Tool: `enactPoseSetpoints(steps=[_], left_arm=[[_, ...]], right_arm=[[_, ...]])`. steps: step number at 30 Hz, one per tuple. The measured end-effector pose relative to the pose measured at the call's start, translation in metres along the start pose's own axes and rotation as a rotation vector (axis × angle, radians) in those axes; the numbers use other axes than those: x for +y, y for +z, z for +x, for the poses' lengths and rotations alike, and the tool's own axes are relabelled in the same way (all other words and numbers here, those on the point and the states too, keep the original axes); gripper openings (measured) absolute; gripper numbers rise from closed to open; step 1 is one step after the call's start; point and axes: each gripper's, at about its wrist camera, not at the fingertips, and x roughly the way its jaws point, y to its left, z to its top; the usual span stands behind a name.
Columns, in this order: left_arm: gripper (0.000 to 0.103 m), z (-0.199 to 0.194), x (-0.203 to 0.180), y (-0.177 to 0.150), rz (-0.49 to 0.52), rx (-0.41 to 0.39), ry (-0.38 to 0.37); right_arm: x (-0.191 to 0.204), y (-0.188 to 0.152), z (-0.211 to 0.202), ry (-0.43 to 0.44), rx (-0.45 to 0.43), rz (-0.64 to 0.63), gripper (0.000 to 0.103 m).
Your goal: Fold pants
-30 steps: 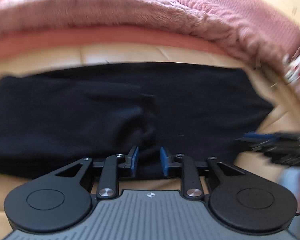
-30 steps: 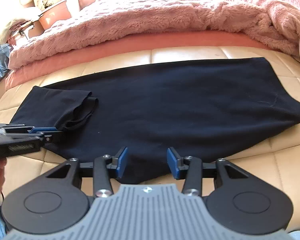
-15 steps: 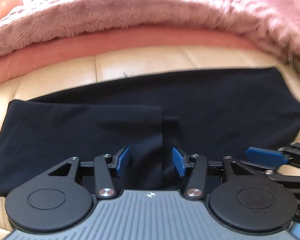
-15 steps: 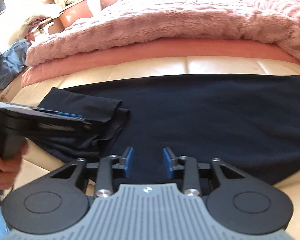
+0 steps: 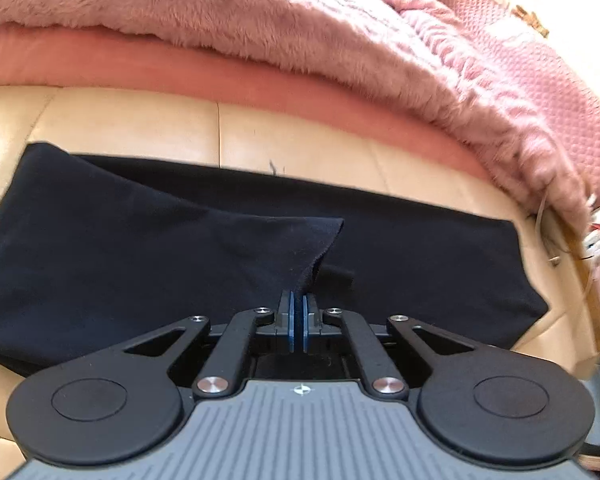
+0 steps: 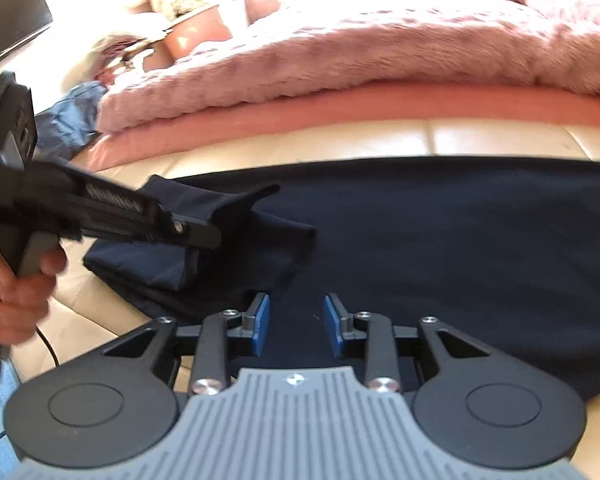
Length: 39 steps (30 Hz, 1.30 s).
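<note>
1. The black fabric pants (image 5: 400, 248) lie flat on the cream leather cushion (image 5: 132, 128), left end folded over.
2. The left gripper (image 5: 299, 306) pinches that raised flap.
3. The right gripper (image 6: 296, 316) stands narrowly apart over the near hem, gripping nothing.
4. A pink fluffy blanket (image 5: 260, 12) lies beyond.

A home living room: a cream leather sofa (image 5: 132, 128) with a pink furry blanket (image 5: 260, 20) heaped along its back, household clutter (image 6: 188, 20) behind it
</note>
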Motion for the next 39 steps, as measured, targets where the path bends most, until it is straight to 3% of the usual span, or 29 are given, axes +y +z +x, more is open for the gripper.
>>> enactPoseSetpoints(steps=[4, 8, 9, 12, 15, 17, 18, 19, 24, 26, 27, 28, 32, 35, 39], left_arm=[[0.003, -0.024, 0.002, 0.014, 0.058, 0.018, -0.035], [0.003, -0.041, -0.008, 0.029, 0.132, 0.041, -0.066], [0.003, -0.044, -0.01, 0.032, 0.149, 0.046, -0.062], [0.003, -0.05, -0.016, 0.035, 0.175, 0.046, -0.067], [0.003, -0.05, -0.018, 0.036, 0.182, 0.05, -0.072], [0.003, -0.049, -0.019, 0.036, 0.178, 0.048, -0.071], [0.003, -0.049, -0.019, 0.036, 0.176, 0.047, -0.071], [0.003, -0.049, -0.019, 0.036, 0.174, 0.047, -0.072], [0.003, -0.052, -0.015, 0.032, 0.16, 0.047, -0.075], [0.003, -0.053, -0.012, 0.032, 0.153, 0.047, -0.079], [0.003, -0.053, -0.011, 0.032, 0.151, 0.048, -0.082], [0.003, -0.053, -0.01, 0.032, 0.153, 0.051, -0.086], [0.003, -0.047, -0.014, 0.033, 0.182, 0.072, -0.097], [0.003, -0.041, -0.021, 0.033, 0.208, 0.087, -0.105], [0.002, -0.025, -0.036, 0.036, 0.262, 0.143, -0.105]], right_arm=[[0.012, 0.016, 0.015, 0.037, -0.005, -0.036, 0.007], [0.023, 0.033, 0.032, 0.086, 0.018, -0.057, 0.007], [0.025, 0.034, 0.037, 0.099, 0.047, -0.064, 0.007], [0.036, 0.023, 0.059, 0.135, 0.288, -0.122, 0.011], [0.039, 0.015, 0.046, 0.146, 0.289, -0.133, 0.012], [0.039, 0.018, 0.036, 0.148, 0.23, -0.123, 0.013], [0.039, 0.021, 0.035, 0.144, 0.205, -0.131, 0.021], [0.04, 0.026, 0.036, 0.133, 0.184, -0.147, 0.026], [0.055, 0.034, 0.057, 0.139, 0.186, -0.263, 0.027], [0.06, 0.028, 0.071, 0.111, 0.244, -0.316, 0.024], [0.063, 0.026, 0.07, 0.104, 0.233, -0.34, 0.009], [0.065, 0.026, 0.067, 0.101, 0.242, -0.359, 0.0], [0.051, 0.028, 0.052, 0.192, 0.291, -0.271, 0.0], [0.039, 0.029, 0.041, 0.124, 0.243, -0.228, 0.004], [0.028, 0.031, 0.038, 0.117, 0.171, -0.13, 0.004]])
